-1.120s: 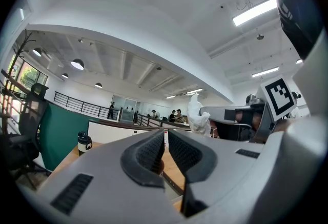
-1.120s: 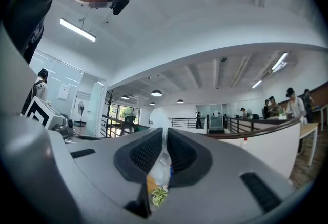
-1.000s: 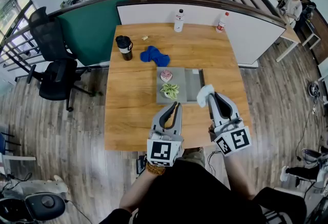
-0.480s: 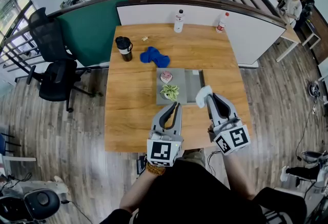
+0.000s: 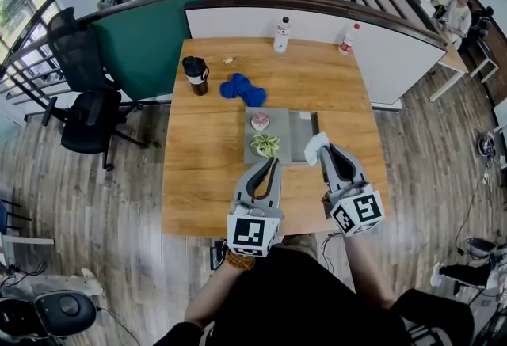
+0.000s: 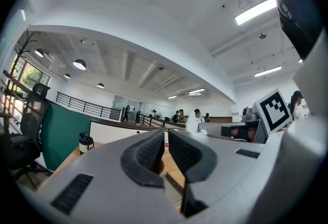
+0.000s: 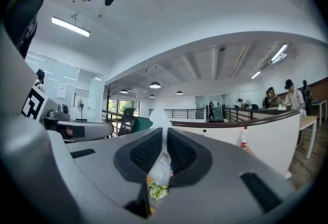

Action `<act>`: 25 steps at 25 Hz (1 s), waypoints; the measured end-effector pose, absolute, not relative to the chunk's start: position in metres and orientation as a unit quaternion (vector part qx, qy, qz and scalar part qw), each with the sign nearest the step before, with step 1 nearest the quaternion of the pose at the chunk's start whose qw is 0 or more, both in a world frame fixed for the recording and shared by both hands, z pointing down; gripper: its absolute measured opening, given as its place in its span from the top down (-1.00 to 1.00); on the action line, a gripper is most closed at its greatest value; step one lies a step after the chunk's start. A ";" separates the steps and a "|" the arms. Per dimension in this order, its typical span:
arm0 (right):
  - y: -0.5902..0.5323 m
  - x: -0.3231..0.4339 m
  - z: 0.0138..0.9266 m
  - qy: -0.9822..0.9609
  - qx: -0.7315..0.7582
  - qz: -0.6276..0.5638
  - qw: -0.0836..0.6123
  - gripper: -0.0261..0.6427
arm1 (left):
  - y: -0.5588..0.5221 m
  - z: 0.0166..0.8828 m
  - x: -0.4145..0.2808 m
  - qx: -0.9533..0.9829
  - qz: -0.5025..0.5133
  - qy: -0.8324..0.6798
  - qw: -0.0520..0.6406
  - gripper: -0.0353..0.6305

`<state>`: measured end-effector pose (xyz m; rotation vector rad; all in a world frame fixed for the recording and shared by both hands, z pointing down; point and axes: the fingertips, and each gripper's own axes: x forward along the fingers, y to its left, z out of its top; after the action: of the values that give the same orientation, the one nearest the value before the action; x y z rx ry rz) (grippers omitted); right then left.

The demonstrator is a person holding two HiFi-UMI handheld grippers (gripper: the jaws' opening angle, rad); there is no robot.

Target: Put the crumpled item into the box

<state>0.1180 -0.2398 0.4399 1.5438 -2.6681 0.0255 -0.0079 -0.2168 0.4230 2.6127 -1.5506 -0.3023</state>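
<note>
While the black lidded mug (image 5: 195, 74) stands toward the 10 o'clock corner of the wooden counter (image 5: 214, 170), a crumpled blue cloth (image 5: 242, 87) lies just to its 3 o'clock side, apart from it.

From the person's body at 6 o'clock in the head view, the left forearm reaches straight forward. It holds the left tool (image 5: 272, 166) (image 6: 165, 141) level above the counter's near half, pointing to 12 o'clock. Its pads are pressed nearly together with nothing between them, and its tips stop just short of the near edge of the flat grey box (image 5: 299, 133).

A pink round thing (image 5: 259, 121) lies in the box's far left part. A green-and-white leafy thing (image 5: 265, 145) (image 7: 158, 190) lies at 6 o'clock from it.

The right forearm angles forward toward 11 o'clock. The right tool (image 5: 323, 151) (image 7: 164, 146) is raised and tilted slightly inward. Its pads pinch the white crumpled item (image 5: 315, 146) (image 7: 160, 121), which sticks up past the tips. In the head view the item hangs over the box's 4 o'clock corner, at its right edge.

Two clear plastic bottles (image 5: 281, 34) stand at the counter's far edge, around 12 and 1 o'clock.
</note>
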 end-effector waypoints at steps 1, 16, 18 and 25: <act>-0.242 0.118 0.441 -0.865 0.500 0.009 0.031 0.81 | -0.218 0.423 -0.009 0.854 -0.099 -0.509 0.044 0.77; -0.281 0.122 0.458 -0.868 0.493 0.014 0.050 0.81 | -0.244 0.431 -0.011 0.847 -0.092 -0.521 0.048 0.77; -0.286 0.125 0.458 -0.868 0.494 0.011 0.052 0.81 | -0.245 0.431 -0.009 0.847 -0.091 -0.521 0.050 0.77; -0.306 0.129 0.464 -0.868 0.493 0.008 0.057 0.81 | -0.254 0.437 -0.009 0.845 -0.079 -0.527 0.048 0.77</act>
<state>0.1293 -0.3065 0.4643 1.4955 -2.6321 0.0246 -0.0095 -0.2542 0.4367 2.5759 -1.6081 -0.2409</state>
